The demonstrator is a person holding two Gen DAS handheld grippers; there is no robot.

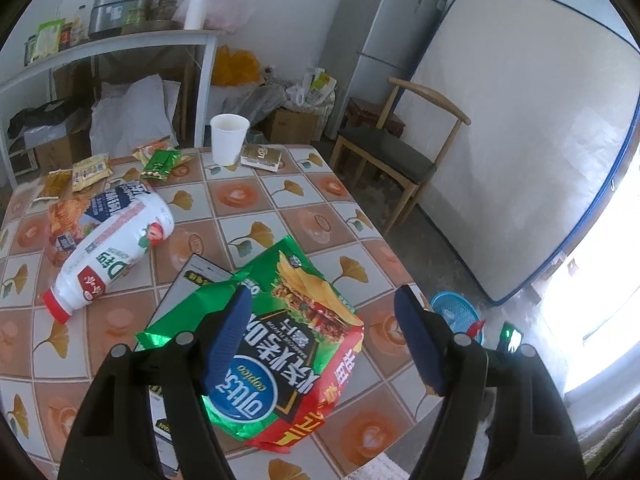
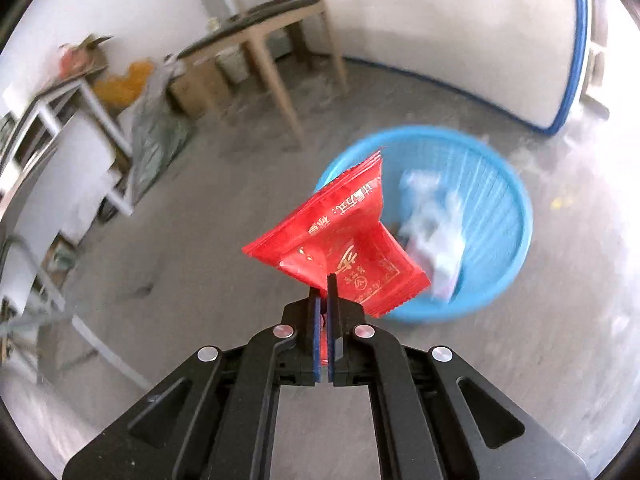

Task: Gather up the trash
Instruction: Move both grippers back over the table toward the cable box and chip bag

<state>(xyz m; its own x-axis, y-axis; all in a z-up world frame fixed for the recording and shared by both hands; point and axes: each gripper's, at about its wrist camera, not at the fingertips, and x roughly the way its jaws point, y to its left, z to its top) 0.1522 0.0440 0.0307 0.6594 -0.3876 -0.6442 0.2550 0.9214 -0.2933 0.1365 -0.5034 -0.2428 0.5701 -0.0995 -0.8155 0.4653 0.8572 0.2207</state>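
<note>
The right hand-held gripper [image 2: 324,280] is pinching a red wrapper [image 2: 340,240] by one corner above the blue basket [image 2: 500,184] on the floor; that thin hold risks slipping, dropping it outside. The left hand-held gripper [image 1: 324,308] is hovering agape over the chip bag [image 1: 288,340] at the tabletop [image 1: 256,200] edge.

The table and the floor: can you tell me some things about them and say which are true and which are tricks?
1. The right gripper holds a red wrapper. True.
2. The blue basket sits on the table. False: it stands on the floor.
3. The white bottle stands upright. False: it lies on its side on the table.
4. The left gripper has its jaws open over the green chip bag. True.
5. The paper cup has tipped over. False: it stands upright near the table's far edge.
6. Something white already lies in the blue basket. True.
</note>
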